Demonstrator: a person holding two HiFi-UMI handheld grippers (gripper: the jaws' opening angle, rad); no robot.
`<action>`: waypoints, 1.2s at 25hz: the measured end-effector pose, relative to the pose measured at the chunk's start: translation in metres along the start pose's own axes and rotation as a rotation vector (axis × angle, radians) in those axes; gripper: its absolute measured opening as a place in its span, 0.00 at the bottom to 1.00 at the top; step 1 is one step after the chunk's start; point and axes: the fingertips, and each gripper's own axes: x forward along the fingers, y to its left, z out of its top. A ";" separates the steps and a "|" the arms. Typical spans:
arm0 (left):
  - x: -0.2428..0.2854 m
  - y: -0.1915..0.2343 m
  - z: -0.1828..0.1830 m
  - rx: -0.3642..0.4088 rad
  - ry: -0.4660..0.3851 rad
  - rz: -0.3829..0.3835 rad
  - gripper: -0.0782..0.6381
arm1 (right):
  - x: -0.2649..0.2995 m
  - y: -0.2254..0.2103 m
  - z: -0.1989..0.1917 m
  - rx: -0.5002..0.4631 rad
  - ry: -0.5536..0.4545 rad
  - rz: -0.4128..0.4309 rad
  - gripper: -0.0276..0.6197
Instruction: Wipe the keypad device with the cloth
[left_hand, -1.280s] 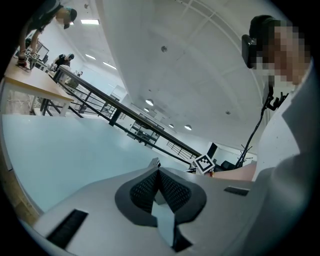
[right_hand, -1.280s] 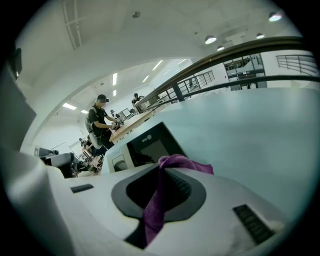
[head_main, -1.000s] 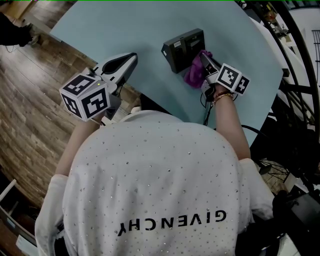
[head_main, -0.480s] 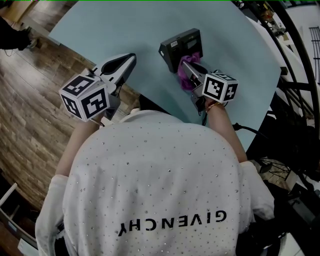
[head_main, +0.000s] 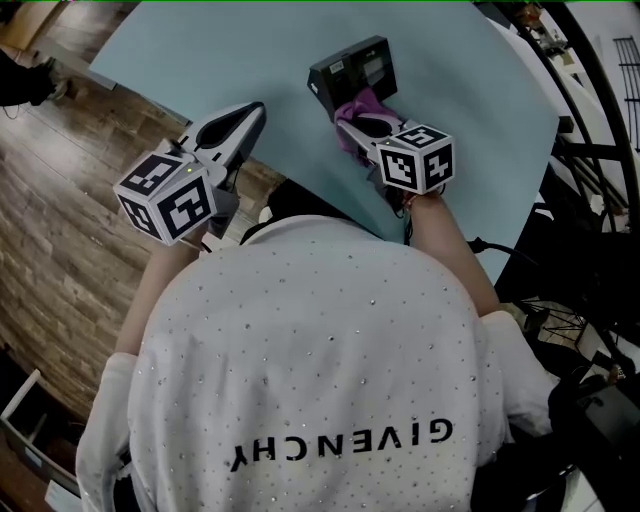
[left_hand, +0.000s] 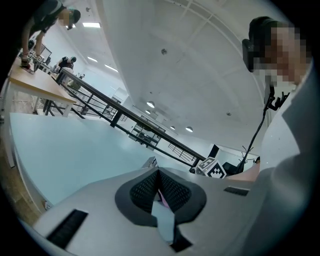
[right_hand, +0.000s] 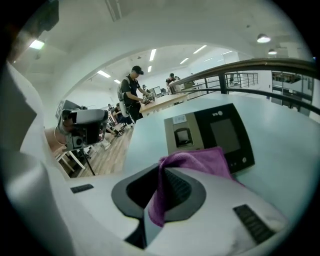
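Note:
The keypad device, a black box with a screen and a grey reader panel, lies on the pale blue table. In the right gripper view the keypad device fills the middle, just beyond the jaws. My right gripper is shut on the purple cloth, which rests against the device's near edge. The cloth drapes over the right gripper. My left gripper is shut on nothing and hangs over the table's near edge, left of the device. The left gripper points across the bare table.
Wooden floor lies to the left of the table. Black cables and a metal frame crowd the right side. A railing runs behind the table, and people stand at desks far off.
My right gripper has carried the cloth leftward along the device's near side, from its right end toward its middle. The left gripper has stayed put.

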 end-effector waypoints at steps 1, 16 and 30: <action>-0.004 0.000 -0.002 -0.005 -0.008 0.015 0.11 | 0.000 0.000 -0.002 -0.003 0.006 -0.001 0.08; -0.044 -0.004 -0.016 -0.044 -0.059 0.180 0.11 | -0.003 -0.020 -0.011 0.010 0.018 0.042 0.08; -0.083 -0.031 -0.029 -0.090 -0.120 0.366 0.11 | -0.036 -0.112 -0.002 0.200 -0.087 -0.042 0.08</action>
